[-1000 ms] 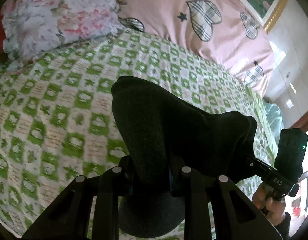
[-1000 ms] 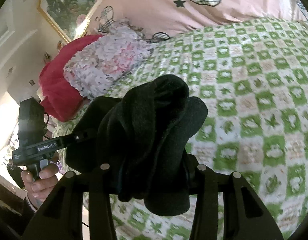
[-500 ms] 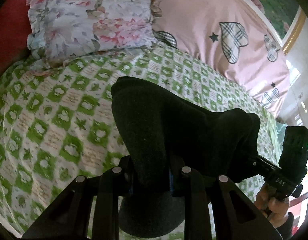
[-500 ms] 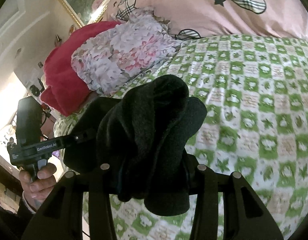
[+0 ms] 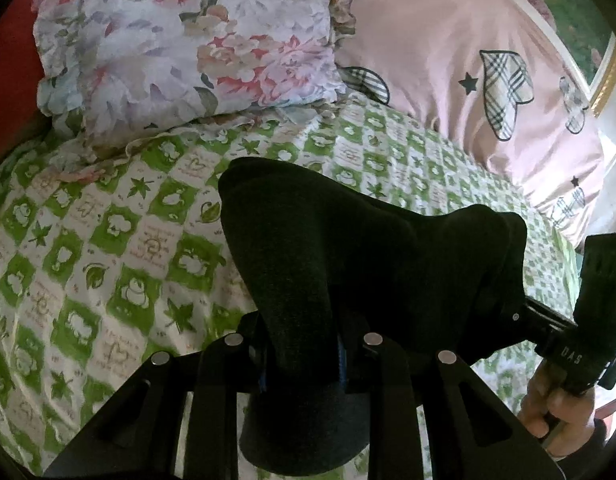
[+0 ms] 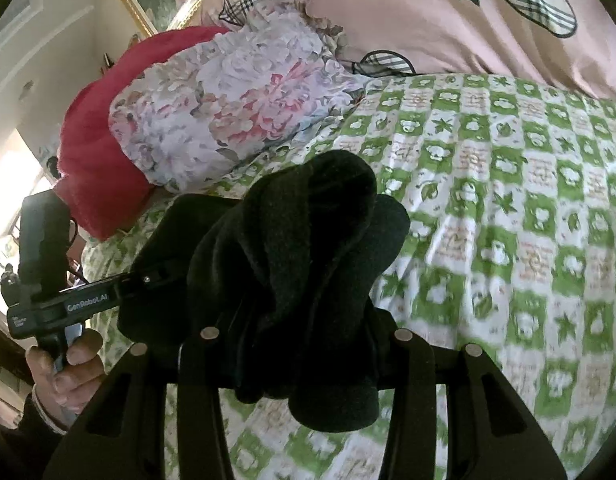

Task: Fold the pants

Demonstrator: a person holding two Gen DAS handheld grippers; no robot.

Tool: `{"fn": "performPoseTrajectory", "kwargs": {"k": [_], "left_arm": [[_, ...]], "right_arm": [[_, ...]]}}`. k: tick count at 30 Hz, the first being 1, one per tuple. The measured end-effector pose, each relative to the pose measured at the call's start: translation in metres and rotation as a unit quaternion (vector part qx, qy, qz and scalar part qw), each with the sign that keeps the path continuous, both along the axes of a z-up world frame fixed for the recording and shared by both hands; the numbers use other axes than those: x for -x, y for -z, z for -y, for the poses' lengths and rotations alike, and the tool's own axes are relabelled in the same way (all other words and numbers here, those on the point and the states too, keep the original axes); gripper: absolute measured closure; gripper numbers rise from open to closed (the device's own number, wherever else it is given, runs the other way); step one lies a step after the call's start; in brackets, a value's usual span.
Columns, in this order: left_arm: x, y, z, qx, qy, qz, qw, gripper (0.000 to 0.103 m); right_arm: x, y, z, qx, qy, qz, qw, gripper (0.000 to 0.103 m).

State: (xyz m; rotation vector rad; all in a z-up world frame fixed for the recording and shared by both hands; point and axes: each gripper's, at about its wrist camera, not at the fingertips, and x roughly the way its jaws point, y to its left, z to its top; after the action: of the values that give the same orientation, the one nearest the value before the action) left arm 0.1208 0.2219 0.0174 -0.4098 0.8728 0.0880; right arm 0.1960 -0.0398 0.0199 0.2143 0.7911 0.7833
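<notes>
The dark fleece pants (image 5: 347,264) hang bunched between both grippers above a green-and-white checked bed sheet (image 5: 108,240). My left gripper (image 5: 302,360) is shut on one end of the pants. My right gripper (image 6: 304,356) is shut on the other end of the pants (image 6: 300,264), which fold over its fingers. The right gripper also shows at the right edge of the left wrist view (image 5: 519,316), and the left gripper at the left of the right wrist view (image 6: 148,280). The cloth hides all the fingertips.
A floral pillow (image 5: 188,48) and a pink quilt with plaid hearts (image 5: 447,60) lie at the head of the bed. A red blanket (image 6: 96,152) lies beside the pillow. A framed picture (image 5: 579,12) hangs on the wall behind.
Both grippers have moved with the pants toward the head of the bed; the floral pillow and red blanket look nearer and larger. The grip on the pants is unchanged.
</notes>
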Motion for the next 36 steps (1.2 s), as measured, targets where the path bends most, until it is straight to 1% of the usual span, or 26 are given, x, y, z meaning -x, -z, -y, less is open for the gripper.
{"fn": "performPoseTrajectory", "kwargs": {"k": [4,9,11,13,14,16,21,22,24,26,29,31,33,36], "left_arm": [[-0.008,0.009,-0.005,0.000,-0.002,-0.003,1.0000,0.080],[-0.012,0.017,-0.005,-0.007,-0.001,-0.009,0.9999,0.079],[-0.013,0.019,-0.003,-0.010,0.000,-0.009,0.9999,0.077],[-0.013,0.021,-0.003,-0.011,0.000,-0.009,0.9999,0.074],[-0.013,0.022,-0.004,-0.010,-0.001,-0.010,0.9999,0.073],[-0.013,0.023,-0.004,-0.008,-0.002,-0.012,0.9999,0.068],[-0.012,0.028,-0.009,-0.002,-0.006,-0.014,0.9999,0.059],[-0.012,0.029,-0.009,-0.003,-0.008,-0.015,0.9998,0.054],[-0.009,0.030,-0.011,-0.006,-0.015,-0.018,0.9997,0.046],[-0.008,0.031,-0.013,-0.001,-0.015,-0.020,0.9997,0.044],[-0.005,0.031,-0.015,0.000,-0.019,-0.021,0.9996,0.038],[-0.003,0.032,-0.016,0.001,-0.019,-0.024,0.9995,0.033],[0.000,0.032,-0.015,0.002,-0.018,-0.027,0.9995,0.031],[0.006,0.028,-0.011,-0.013,-0.018,-0.026,0.9994,0.029]], "right_arm": [[-0.014,0.004,-0.008,0.010,-0.004,0.001,1.000,0.057],[-0.021,0.012,-0.010,0.016,-0.007,-0.005,1.000,0.056],[-0.022,0.016,-0.009,0.016,-0.006,-0.007,1.000,0.055],[-0.024,0.019,-0.008,0.015,-0.006,-0.010,1.000,0.053],[-0.025,0.020,-0.008,0.015,-0.005,-0.012,1.000,0.051],[-0.026,0.022,-0.007,0.015,-0.004,-0.015,1.000,0.047],[-0.027,0.026,-0.007,0.026,0.002,-0.015,1.000,0.038],[-0.027,0.026,-0.008,0.029,0.004,-0.014,0.999,0.037],[-0.026,0.026,-0.009,0.036,0.008,-0.012,0.999,0.029],[-0.027,0.027,-0.010,0.046,0.016,-0.013,0.999,0.023],[-0.026,0.028,-0.011,0.049,0.017,-0.016,0.999,0.022],[-0.025,0.028,-0.011,0.053,0.020,-0.018,0.998,0.021],[-0.024,0.027,-0.012,0.059,0.025,-0.016,0.998,0.018],[-0.020,0.025,-0.013,0.067,0.027,-0.009,0.997,0.017]]}}
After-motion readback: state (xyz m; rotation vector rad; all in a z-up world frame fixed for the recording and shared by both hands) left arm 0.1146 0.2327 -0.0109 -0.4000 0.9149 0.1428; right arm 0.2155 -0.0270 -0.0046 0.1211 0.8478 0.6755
